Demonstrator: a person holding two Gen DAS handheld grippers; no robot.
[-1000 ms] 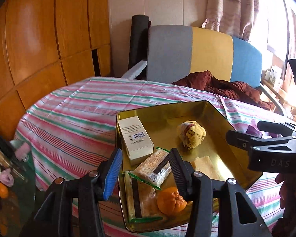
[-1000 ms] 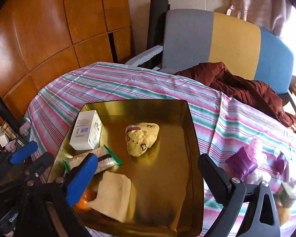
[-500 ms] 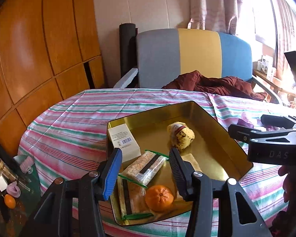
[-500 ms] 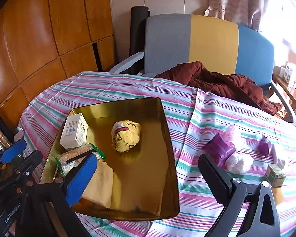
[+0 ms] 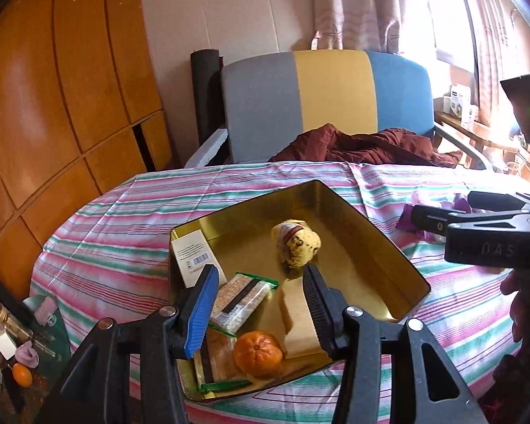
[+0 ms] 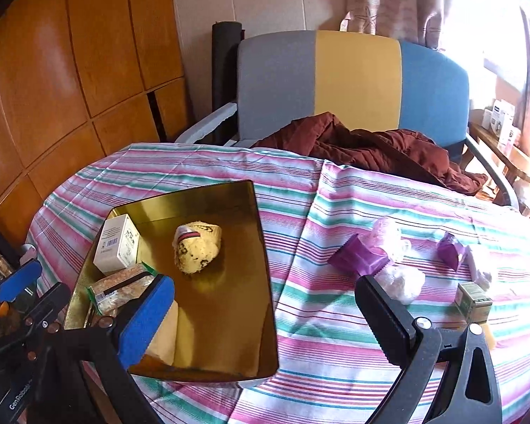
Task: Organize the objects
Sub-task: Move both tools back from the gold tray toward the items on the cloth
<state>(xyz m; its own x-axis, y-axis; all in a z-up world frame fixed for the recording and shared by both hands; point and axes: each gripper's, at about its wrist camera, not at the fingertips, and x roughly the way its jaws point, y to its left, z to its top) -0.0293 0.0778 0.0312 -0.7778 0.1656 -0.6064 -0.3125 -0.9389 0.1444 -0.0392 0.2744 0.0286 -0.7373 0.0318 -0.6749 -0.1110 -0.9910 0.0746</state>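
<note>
A gold tray (image 5: 378,243) (image 6: 236,289) lies on the striped tablecloth (image 6: 335,318). It holds a white box (image 5: 194,258) (image 6: 116,247), a yellow plush toy (image 5: 296,243) (image 6: 196,247), snack packets (image 5: 240,300), an orange (image 5: 258,353) and a beige slab (image 5: 296,318). My left gripper (image 5: 258,305) hovers open over the tray's near end, nothing pressed between its pads. My right gripper (image 6: 265,318) stands wide open above the tray's right rim. To the right on the cloth lie purple packets (image 6: 357,259), white wrapped pieces (image 6: 402,279) and a small green box (image 6: 473,298).
A chair with a grey, yellow and blue back (image 5: 332,99) stands behind the table, a maroon garment (image 6: 371,148) draped on its seat. Wooden wall panels (image 5: 53,106) run along the left. A low glass side table (image 5: 21,357) with small items sits at lower left.
Both grippers have drawn back from the tray and rolled slightly. The tray looks smaller and sits further left in the right wrist view, where more loose items now show. Neither jaw has changed.
</note>
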